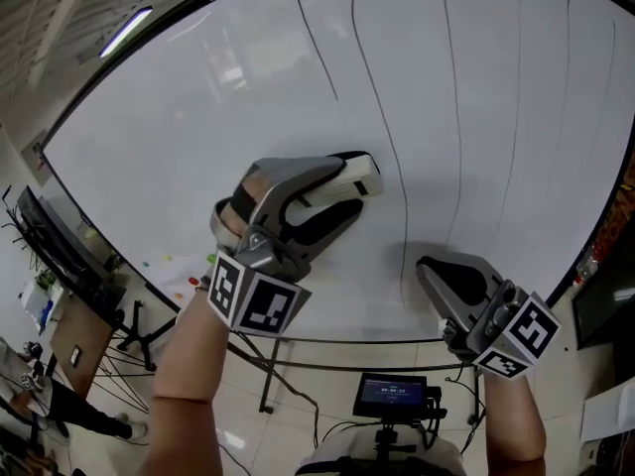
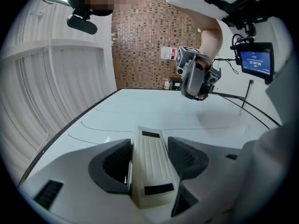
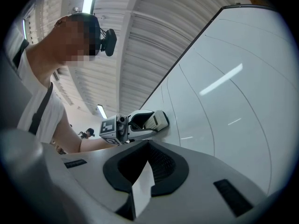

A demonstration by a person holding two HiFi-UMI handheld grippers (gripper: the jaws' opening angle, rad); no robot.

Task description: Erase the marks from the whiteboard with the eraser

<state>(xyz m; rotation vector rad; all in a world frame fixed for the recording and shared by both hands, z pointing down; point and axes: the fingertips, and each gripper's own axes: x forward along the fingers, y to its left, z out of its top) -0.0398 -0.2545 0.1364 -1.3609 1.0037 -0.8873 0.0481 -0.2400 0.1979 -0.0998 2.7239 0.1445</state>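
Our left hand-held gripper (image 1: 342,191) is clamped on the eraser (image 2: 149,167), which we press against the whiteboard (image 1: 218,97) just left of a long black line (image 1: 382,117). Our right hand-held gripper (image 1: 432,266), jaws together and empty, hovers near the board's lower edge.

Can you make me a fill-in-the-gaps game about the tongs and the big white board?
1. The left tongs are squeezing the ____.
2. The lines drawn on the whiteboard are ____ in colour.
3. The right tongs are closed and hold ____.

Missing words: eraser; black; nothing.
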